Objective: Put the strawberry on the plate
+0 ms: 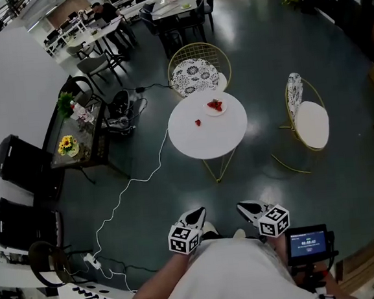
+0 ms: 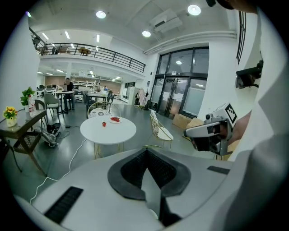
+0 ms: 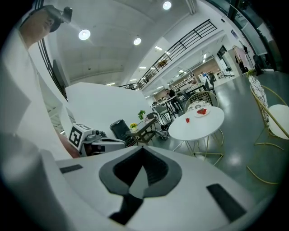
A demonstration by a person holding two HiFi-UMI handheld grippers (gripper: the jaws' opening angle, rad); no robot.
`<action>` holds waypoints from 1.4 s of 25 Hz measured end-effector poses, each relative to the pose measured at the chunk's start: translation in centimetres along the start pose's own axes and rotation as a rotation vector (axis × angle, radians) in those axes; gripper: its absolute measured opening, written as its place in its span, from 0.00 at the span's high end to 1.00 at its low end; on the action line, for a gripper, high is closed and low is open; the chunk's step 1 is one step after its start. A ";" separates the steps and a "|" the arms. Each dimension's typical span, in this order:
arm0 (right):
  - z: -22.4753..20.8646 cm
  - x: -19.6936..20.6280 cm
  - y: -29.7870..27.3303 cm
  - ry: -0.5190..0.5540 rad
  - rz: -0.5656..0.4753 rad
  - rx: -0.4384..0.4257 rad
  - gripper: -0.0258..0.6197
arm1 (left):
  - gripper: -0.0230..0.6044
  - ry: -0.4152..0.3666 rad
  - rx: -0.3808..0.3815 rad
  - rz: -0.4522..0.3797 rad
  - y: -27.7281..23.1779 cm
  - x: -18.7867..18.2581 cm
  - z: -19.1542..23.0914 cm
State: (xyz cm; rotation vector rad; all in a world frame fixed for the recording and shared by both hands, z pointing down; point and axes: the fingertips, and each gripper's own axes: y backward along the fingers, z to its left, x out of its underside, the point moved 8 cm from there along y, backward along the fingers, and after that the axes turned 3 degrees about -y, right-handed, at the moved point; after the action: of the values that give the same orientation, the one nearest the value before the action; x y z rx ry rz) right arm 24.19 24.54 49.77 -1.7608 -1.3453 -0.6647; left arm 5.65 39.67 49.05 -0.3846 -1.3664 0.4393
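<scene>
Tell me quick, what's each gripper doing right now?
Left gripper: closed, holding nothing.
Right gripper: closed, holding nothing.

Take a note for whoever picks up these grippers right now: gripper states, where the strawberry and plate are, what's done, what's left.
Left gripper: shut, empty, held close to the body.
Right gripper: shut, empty, also close to the body.
Strawberry: loose on the round white table, apart from the plate, to its left in the head view.
Plate: near the table's far edge, with red fruit on it.
Done: nothing yet.
Left: step up to the table, grip the loose strawberry, set it on the plate.
</scene>
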 end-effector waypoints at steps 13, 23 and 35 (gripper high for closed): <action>-1.2 -0.6 0.1 0.001 0.014 -0.004 0.95 | 0.95 -0.061 0.007 0.001 -1.3 -1.3 -0.2; -4.3 -2.9 -2.0 -0.019 0.015 0.050 0.95 | 0.95 -0.037 0.052 0.018 -5.5 -2.6 3.1; -8.6 -7.8 -6.1 -0.028 0.000 0.107 0.95 | 0.95 -0.053 0.094 0.011 -10.8 -7.3 8.9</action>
State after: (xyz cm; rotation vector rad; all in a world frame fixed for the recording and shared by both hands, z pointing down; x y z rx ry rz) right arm 16.63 13.79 49.88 -1.6899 -1.3748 -0.5590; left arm -3.36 26.76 49.80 -0.3050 -1.3902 0.5246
